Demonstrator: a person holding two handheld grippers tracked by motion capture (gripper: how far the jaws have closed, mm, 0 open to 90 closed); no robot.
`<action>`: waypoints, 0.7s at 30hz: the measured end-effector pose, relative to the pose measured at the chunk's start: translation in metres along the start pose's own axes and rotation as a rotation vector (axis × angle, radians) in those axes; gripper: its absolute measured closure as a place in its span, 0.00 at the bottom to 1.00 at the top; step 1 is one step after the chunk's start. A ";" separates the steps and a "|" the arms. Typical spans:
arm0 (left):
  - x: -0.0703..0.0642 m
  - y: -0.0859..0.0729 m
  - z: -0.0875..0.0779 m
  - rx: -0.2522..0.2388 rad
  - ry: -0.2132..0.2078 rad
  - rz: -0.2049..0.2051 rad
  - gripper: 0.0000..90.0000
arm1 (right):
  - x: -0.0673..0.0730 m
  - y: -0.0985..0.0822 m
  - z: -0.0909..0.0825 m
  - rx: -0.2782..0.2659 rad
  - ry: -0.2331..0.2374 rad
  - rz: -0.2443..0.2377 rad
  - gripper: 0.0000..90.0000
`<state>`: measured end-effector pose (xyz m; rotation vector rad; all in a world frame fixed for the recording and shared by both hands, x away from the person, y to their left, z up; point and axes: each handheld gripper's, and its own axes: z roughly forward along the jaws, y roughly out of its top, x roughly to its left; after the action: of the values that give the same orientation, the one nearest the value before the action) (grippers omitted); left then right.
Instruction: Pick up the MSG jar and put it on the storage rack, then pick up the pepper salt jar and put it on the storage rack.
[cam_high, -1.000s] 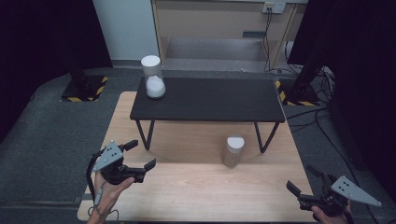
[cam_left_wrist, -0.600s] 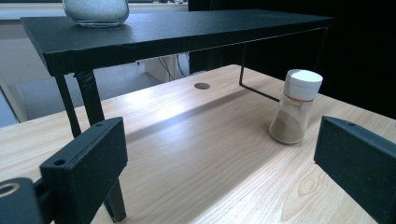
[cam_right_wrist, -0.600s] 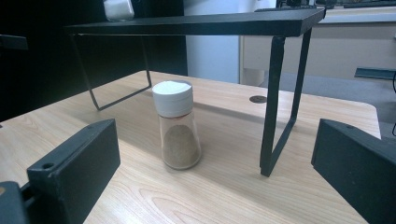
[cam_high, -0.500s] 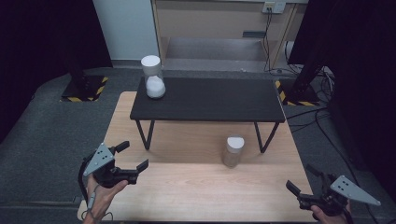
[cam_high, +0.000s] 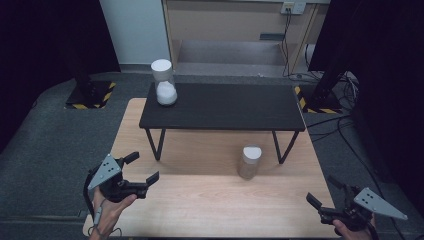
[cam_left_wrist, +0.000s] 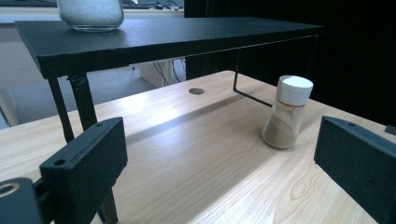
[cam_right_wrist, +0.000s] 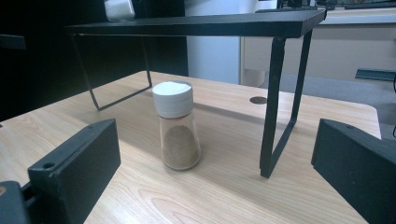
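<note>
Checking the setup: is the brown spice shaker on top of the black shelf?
No, the brown spice shaker stands on the wooden table.

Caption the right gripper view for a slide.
Open right gripper faces a brown spice shaker beside the black shelf.

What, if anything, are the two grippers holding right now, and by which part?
Nothing is held. The left gripper and right gripper both have open jaws with nothing between them; the brown shaker stands untouched on the table.

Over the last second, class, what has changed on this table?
The left gripper drifted slightly toward the table's left edge, and its jaws have just been opening, with nothing between them. The right gripper, the brown shaker and the white shaker on the black shelf stayed put.
</note>
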<state>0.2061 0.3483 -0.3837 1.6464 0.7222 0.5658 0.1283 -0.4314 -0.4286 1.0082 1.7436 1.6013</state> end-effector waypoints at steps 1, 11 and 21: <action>0.000 0.000 0.000 -0.001 -0.001 0.000 0.01 | 0.000 0.000 0.000 0.002 0.001 0.000 0.02; 0.001 -0.001 0.000 -0.004 -0.006 -0.001 0.01 | 0.000 0.000 -0.001 -0.004 0.001 -0.006 0.02; 0.001 0.000 0.000 -0.003 -0.014 0.010 0.01 | 0.000 -0.001 -0.001 -0.007 0.009 -0.005 0.01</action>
<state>0.2073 0.3492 -0.3841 1.6501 0.7027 0.5623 0.1277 -0.4323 -0.4291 0.9935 1.7435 1.6101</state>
